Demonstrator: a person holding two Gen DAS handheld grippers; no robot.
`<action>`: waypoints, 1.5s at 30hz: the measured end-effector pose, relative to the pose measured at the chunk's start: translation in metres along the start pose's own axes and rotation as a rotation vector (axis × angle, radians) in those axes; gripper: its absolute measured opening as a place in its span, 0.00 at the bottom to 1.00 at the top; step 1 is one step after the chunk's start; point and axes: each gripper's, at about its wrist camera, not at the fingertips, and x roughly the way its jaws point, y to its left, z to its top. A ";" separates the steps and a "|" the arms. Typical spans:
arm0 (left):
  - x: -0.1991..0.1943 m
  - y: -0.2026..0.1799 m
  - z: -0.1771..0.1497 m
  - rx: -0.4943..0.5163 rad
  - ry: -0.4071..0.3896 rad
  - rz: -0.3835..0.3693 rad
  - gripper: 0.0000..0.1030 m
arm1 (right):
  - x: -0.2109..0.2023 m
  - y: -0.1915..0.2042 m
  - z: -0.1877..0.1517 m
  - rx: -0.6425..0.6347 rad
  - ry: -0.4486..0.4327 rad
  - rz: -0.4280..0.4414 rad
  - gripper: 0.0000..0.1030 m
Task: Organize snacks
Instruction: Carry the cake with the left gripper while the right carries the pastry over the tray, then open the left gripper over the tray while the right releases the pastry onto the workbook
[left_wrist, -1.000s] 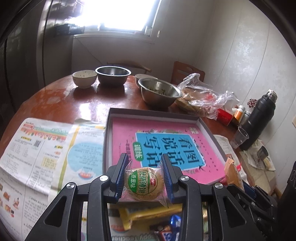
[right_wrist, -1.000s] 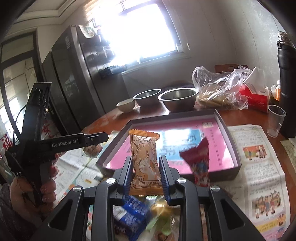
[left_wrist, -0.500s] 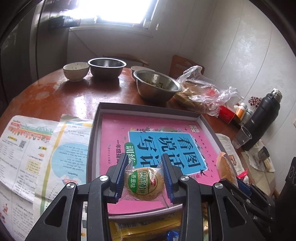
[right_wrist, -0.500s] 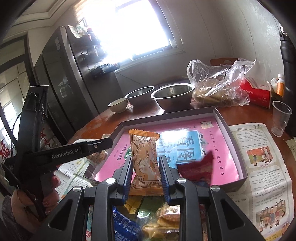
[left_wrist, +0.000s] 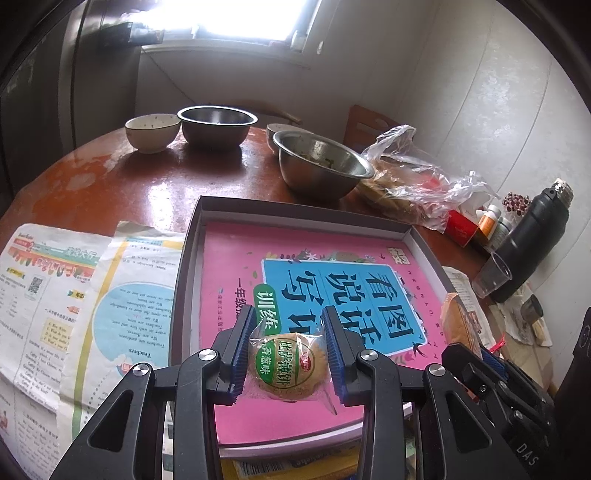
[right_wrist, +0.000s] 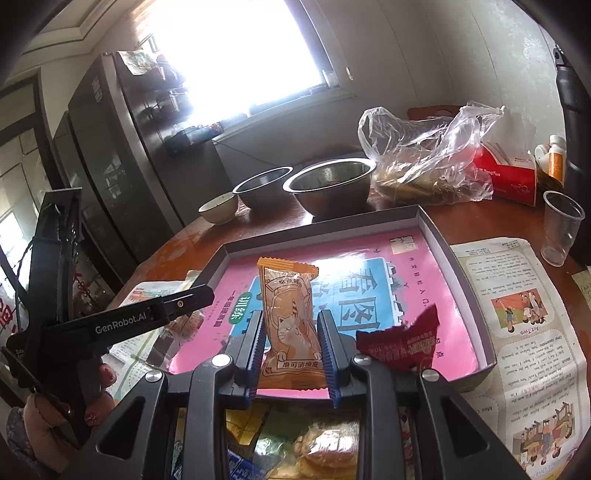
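My left gripper (left_wrist: 288, 328) is shut on a round biscuit (left_wrist: 286, 363) in a clear wrapper with a green label, held over the near end of the tray (left_wrist: 192, 236), a shallow dark box lined with a pink printed sheet. My right gripper (right_wrist: 291, 328) is shut on an upright orange packet (right_wrist: 290, 332) with a cat picture, also above the tray's (right_wrist: 465, 273) near edge. A dark red wrapper (right_wrist: 402, 343) sits by its right finger; I cannot tell whether it hangs or lies there. Loose snacks (right_wrist: 295, 446) are piled below the right gripper. A hand (right_wrist: 103, 373) holds the left gripper (right_wrist: 192, 299).
Two steel bowls (left_wrist: 216, 123) (left_wrist: 321, 166) and a small ceramic bowl (left_wrist: 151, 129) stand behind the tray. A plastic bag (right_wrist: 428, 162), a red box (right_wrist: 506, 177), a clear cup (right_wrist: 561, 229) and a black flask (left_wrist: 532, 236) crowd the right. Newspaper (left_wrist: 74, 295) flanks the tray.
Both grippers have moved forward and slightly down, from above the snack pile to over the tray's near edge, each still holding its snack.
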 end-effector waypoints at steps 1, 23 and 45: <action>0.002 0.000 0.000 0.001 0.004 0.001 0.37 | 0.001 0.000 0.001 0.001 0.003 -0.005 0.28; 0.021 0.004 -0.007 0.017 0.067 0.003 0.38 | 0.036 0.018 0.004 -0.121 0.100 -0.111 0.29; 0.024 0.003 -0.009 0.023 0.095 0.003 0.38 | 0.036 0.014 0.006 -0.127 0.116 -0.153 0.29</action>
